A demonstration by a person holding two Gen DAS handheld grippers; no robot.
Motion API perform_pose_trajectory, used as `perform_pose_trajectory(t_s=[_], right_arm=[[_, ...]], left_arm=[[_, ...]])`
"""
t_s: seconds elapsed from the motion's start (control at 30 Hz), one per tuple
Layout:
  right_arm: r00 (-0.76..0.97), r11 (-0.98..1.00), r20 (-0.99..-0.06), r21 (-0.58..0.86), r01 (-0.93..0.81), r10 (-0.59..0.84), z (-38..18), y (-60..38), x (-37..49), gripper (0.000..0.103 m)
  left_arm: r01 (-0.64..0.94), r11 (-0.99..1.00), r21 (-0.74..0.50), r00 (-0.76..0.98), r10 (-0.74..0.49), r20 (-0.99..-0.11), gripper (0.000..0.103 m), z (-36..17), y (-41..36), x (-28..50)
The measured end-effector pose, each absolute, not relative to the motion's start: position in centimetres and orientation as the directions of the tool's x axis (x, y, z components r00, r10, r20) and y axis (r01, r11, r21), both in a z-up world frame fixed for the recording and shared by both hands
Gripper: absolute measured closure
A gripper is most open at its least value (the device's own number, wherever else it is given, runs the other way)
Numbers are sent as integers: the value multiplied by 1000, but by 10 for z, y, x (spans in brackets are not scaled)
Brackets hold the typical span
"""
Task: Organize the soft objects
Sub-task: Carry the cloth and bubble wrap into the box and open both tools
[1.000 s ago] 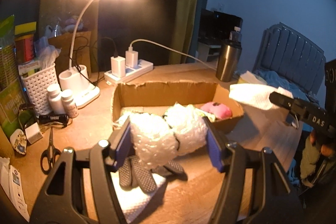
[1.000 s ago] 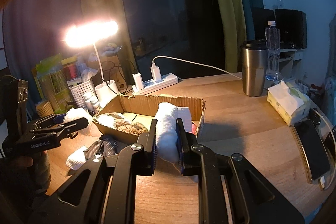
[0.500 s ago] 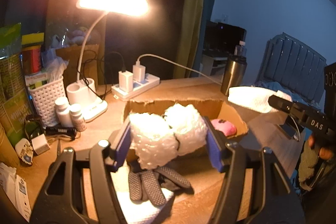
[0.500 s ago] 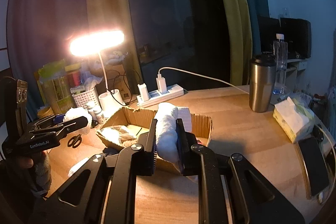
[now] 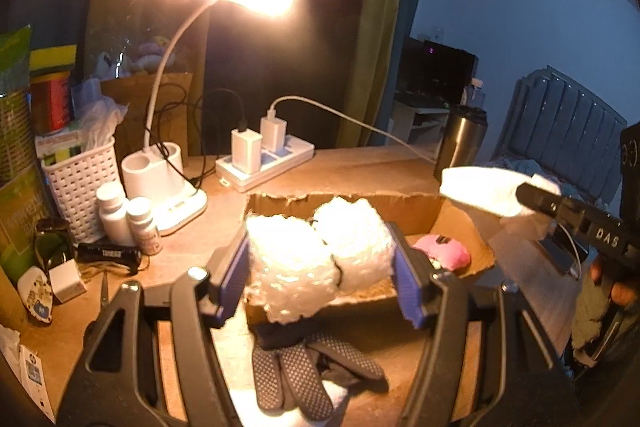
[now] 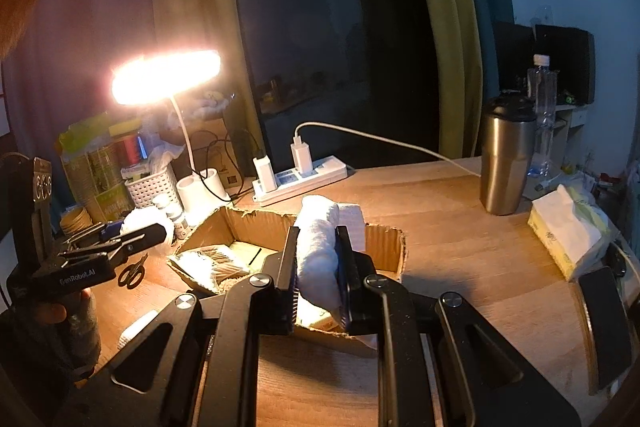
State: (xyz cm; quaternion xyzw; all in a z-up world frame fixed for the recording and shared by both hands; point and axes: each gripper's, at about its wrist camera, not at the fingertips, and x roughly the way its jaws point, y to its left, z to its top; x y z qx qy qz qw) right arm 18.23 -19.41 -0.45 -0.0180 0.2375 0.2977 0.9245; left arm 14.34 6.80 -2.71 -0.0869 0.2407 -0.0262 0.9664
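The left hand-held gripper (image 5: 320,267) is clamped on a crumpled white bubble-wrap bundle (image 5: 316,259), its blue-padded fingers (image 5: 234,273) pressing both sides; the bundle hangs over the near wall of the open brown cardboard box (image 5: 360,197). Below it, on the wooden surface (image 5: 192,259), lies a pair of dark grey dotted gloves (image 5: 304,371) resting partly on a white cloth. The right hand-held gripper (image 6: 318,267) is closed on a rolled white towel (image 6: 320,247), held above the near edge of the same box (image 6: 384,239). Inside the box lies a pink soft object (image 5: 442,253), near its right wall, and light packets occupy the left part. Beyond the box, a white power strip with chargers (image 5: 266,159) sits on the surface, beside a lit white desk lamp (image 5: 160,187). A steel tumbler (image 6: 506,155) stands further right, with a tissue pack (image 6: 566,233) near it.
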Motion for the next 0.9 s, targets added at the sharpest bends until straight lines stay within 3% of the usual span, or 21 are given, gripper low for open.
perform_pose_trajectory(t_s=[0.57,0.9], right_arm=[[631,776,-503,140,-615,591,-17,-155,227,86],[542,749,-594,165,-641,595,-44,-127,253,86]], left_arm=[[11,982,-189,864,-105,-493,39,-28,78,191],[24,979,-203,831,-132,-540,39,-46,76,217]])
